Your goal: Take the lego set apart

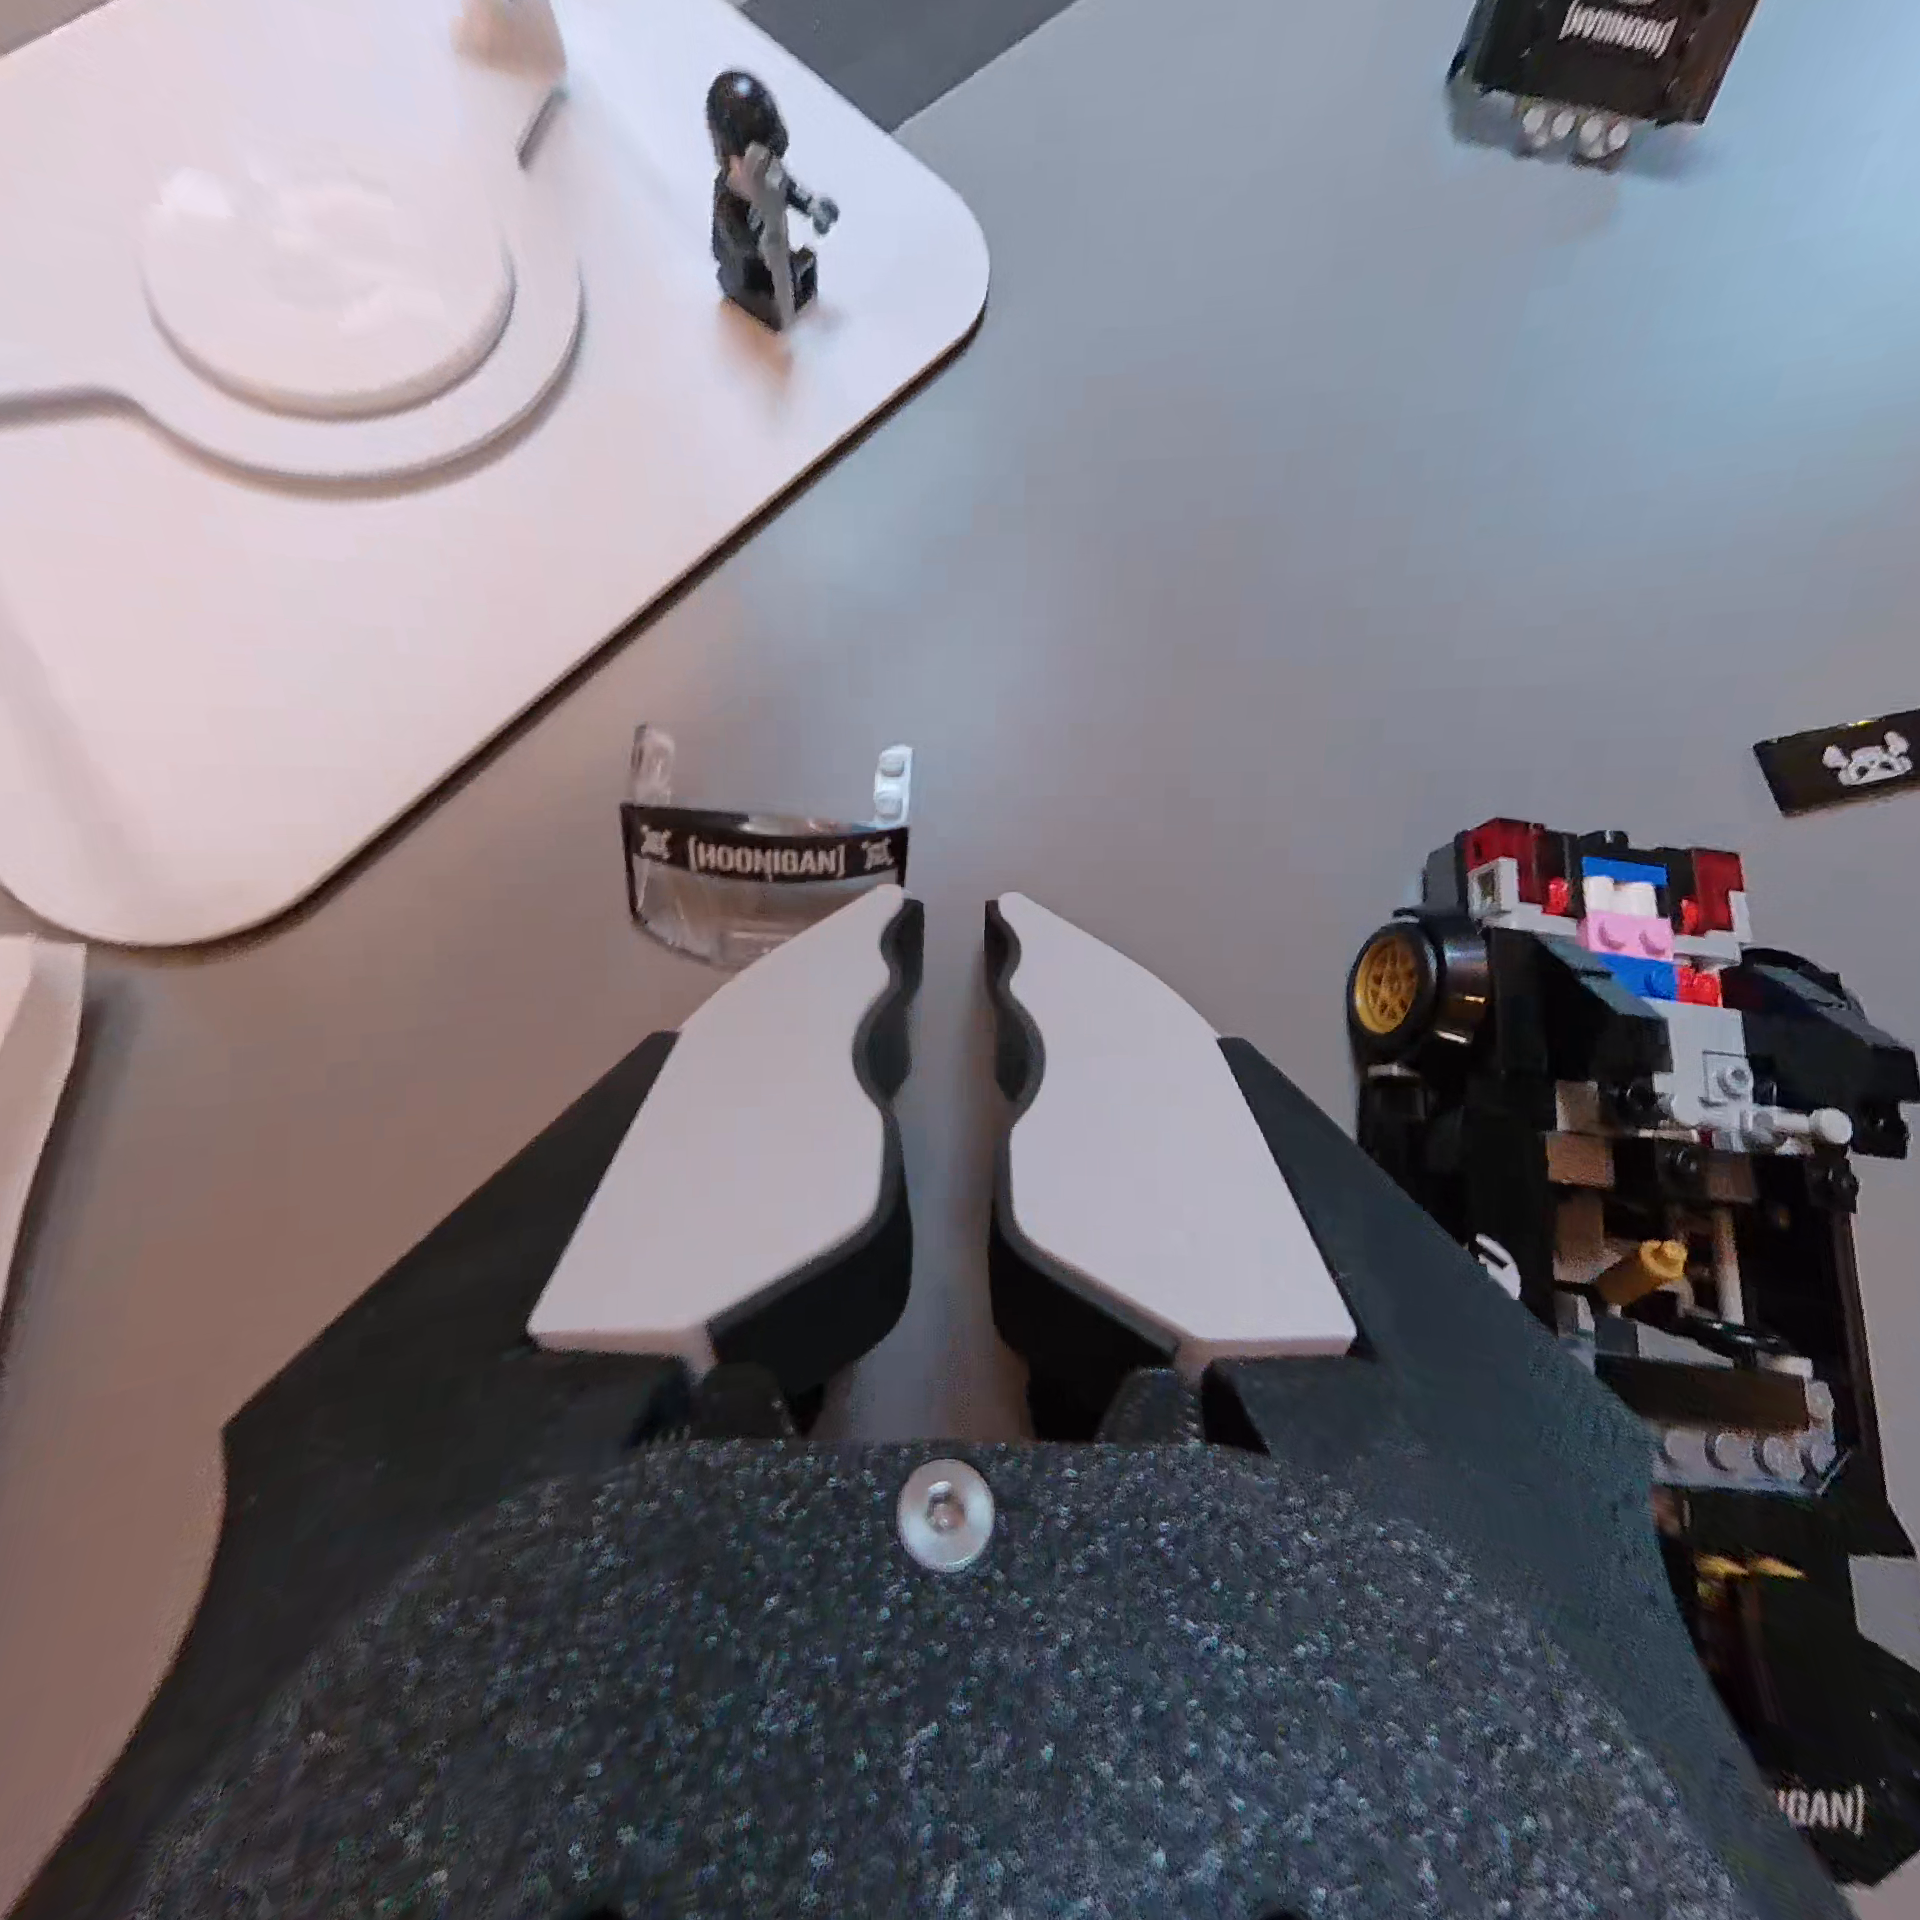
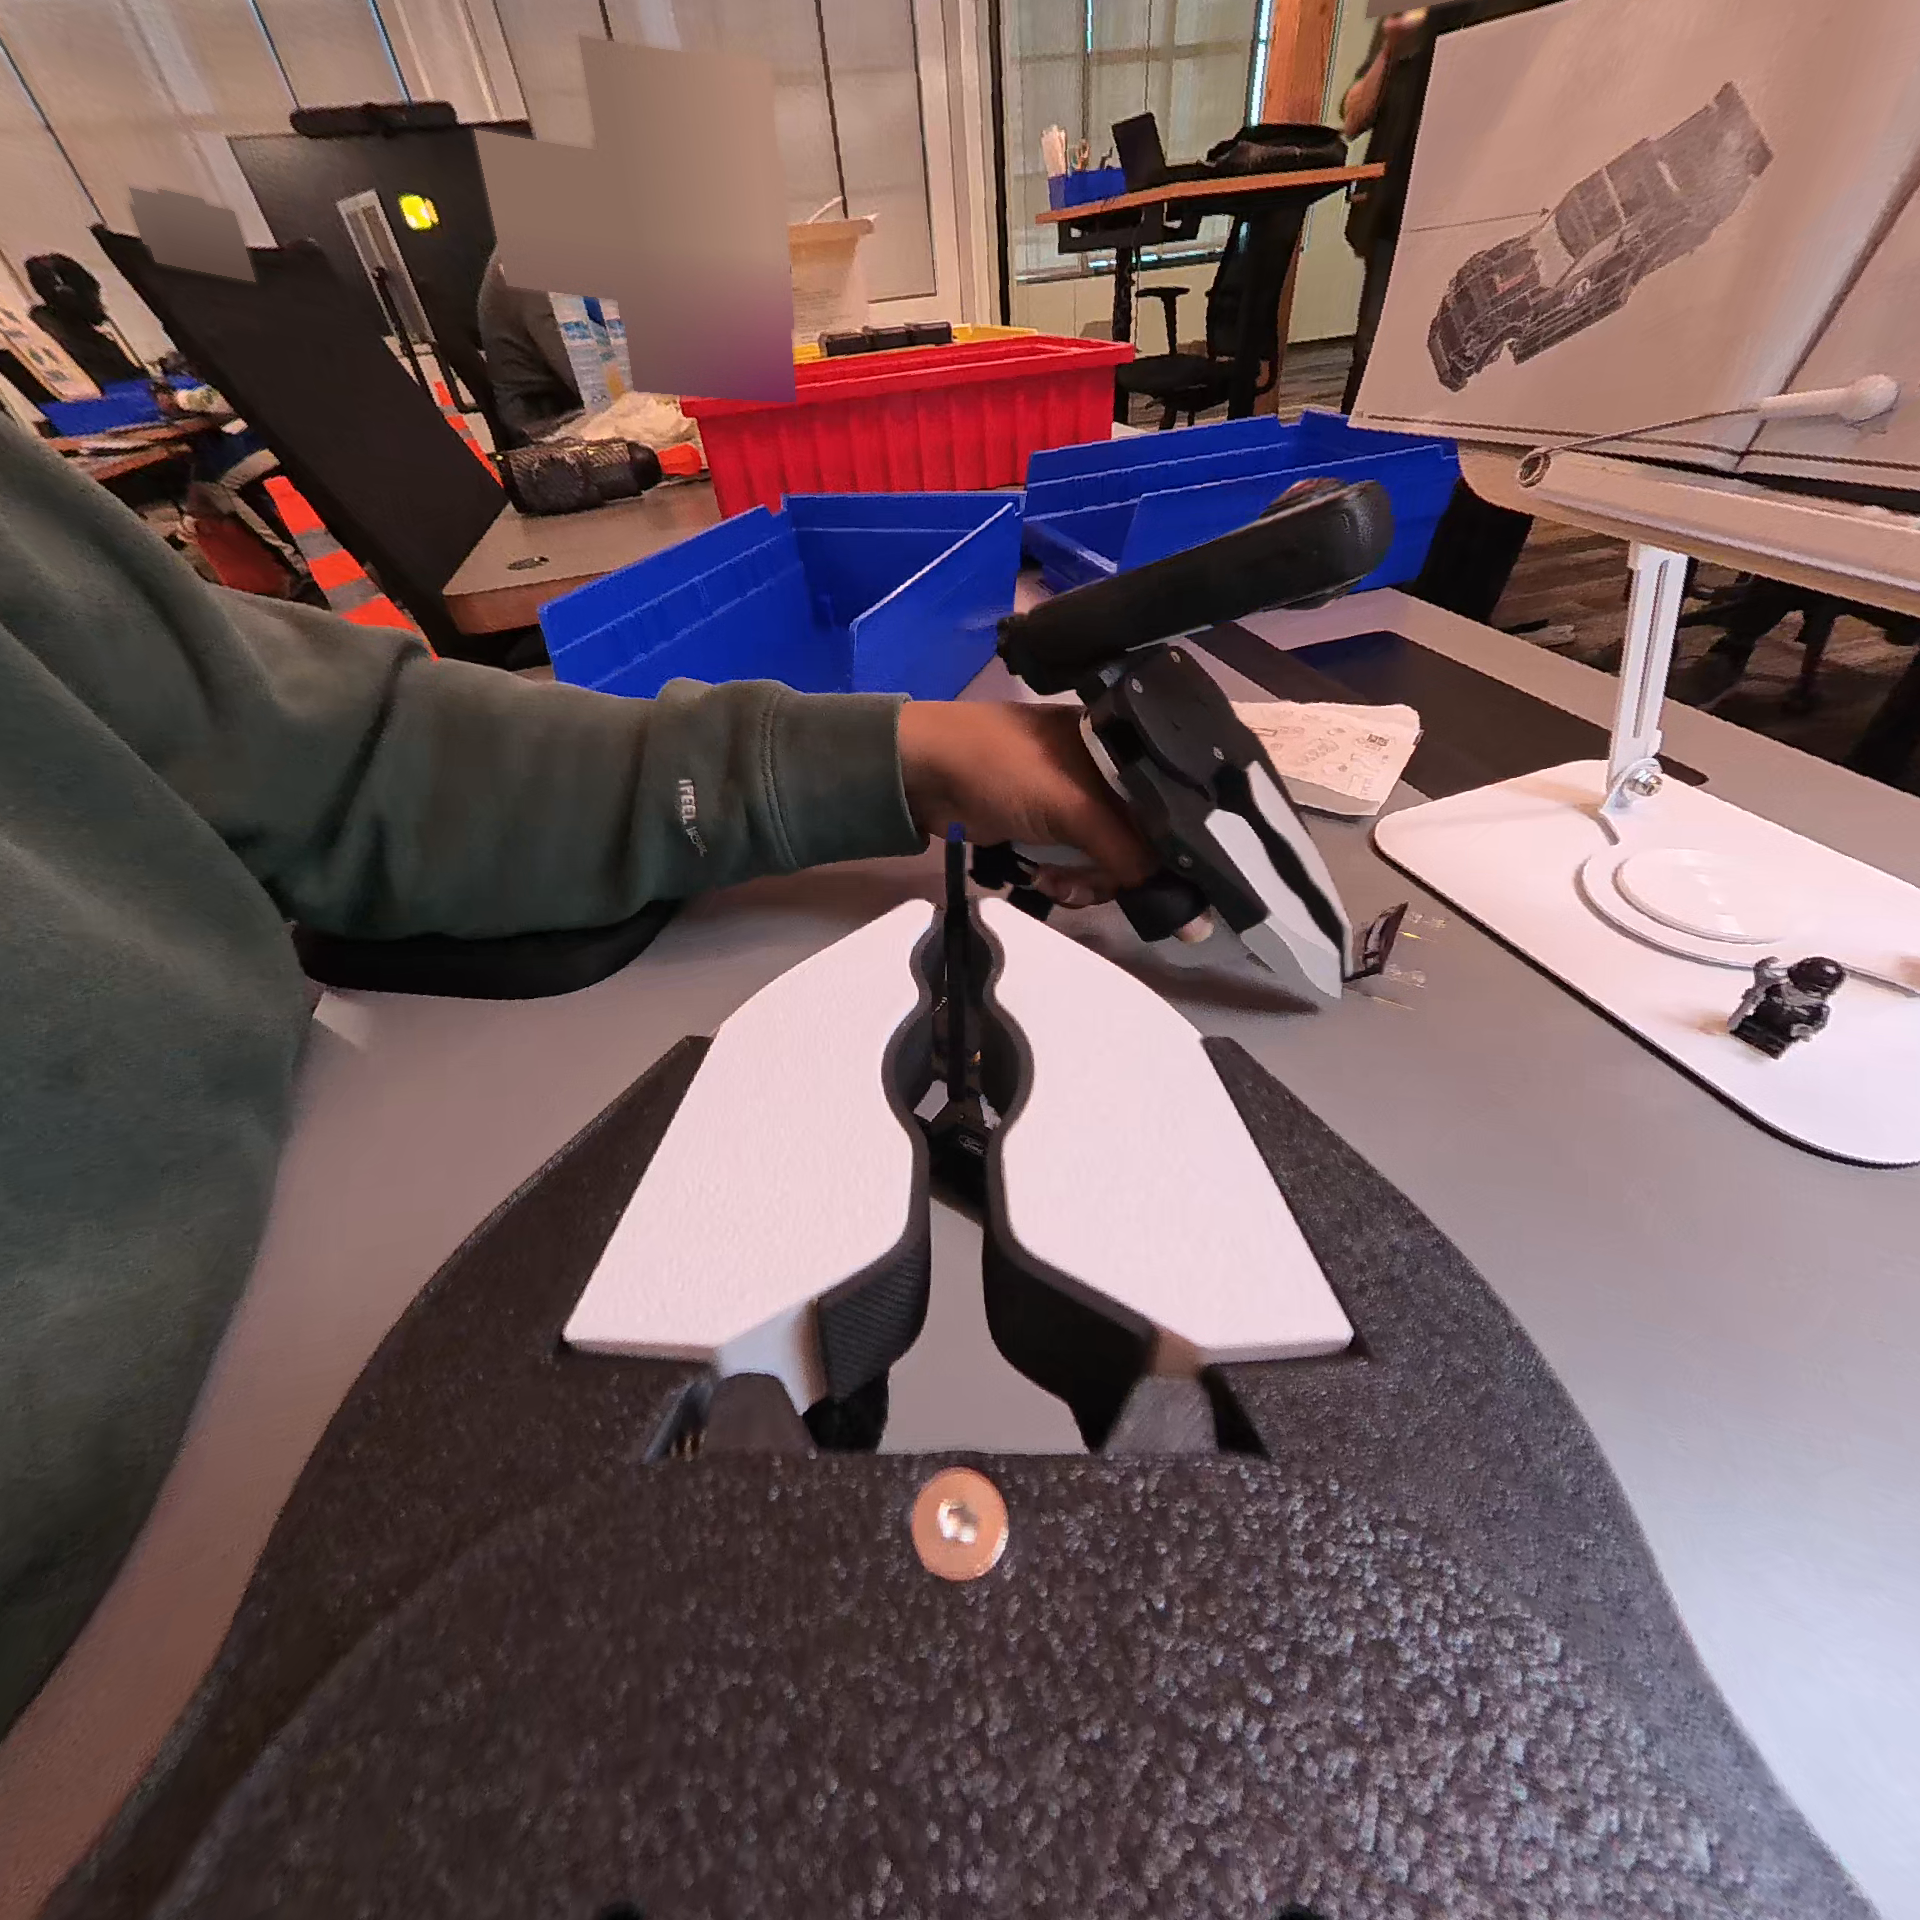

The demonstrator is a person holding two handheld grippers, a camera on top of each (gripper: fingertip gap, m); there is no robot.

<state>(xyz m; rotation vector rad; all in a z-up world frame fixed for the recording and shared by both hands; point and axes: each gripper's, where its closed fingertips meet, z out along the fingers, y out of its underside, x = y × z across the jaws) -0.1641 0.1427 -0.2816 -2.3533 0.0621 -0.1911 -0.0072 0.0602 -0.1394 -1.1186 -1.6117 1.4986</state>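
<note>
Grey worktop [image 1: 1299, 468] under everything. White stand base [image 1: 312, 571] at far left of left wrist view, its rounded corner near the clear part. Blue bins [image 2: 821, 603] and red bin [image 2: 914, 426] behind, seen in right wrist view. Half-stripped lego car [image 1: 1621, 1122] lay on worktop just right of left gripper [image 1: 954, 914], gold-hubbed wheel toward the jaws, coloured bricks exposed on top. Left gripper empty, jaws parted by a narrow gap, held in a hand [image 2: 1018, 800] in green sleeve. Right gripper [image 2: 958, 914] clenched on thin black lego piece [image 2: 956, 997], blue tip poking above jaw tips; car not visible in that view. Black lego chunk [image 1: 1600, 62] at far right edge. Clear windscreen piece [image 1: 764, 862] with black banded strip just ahead of left jaw tips, apart. Black minifigure [image 1: 764, 208] sat on stand base. Flat black tile [image 1: 1839, 764] beyond car.
</note>
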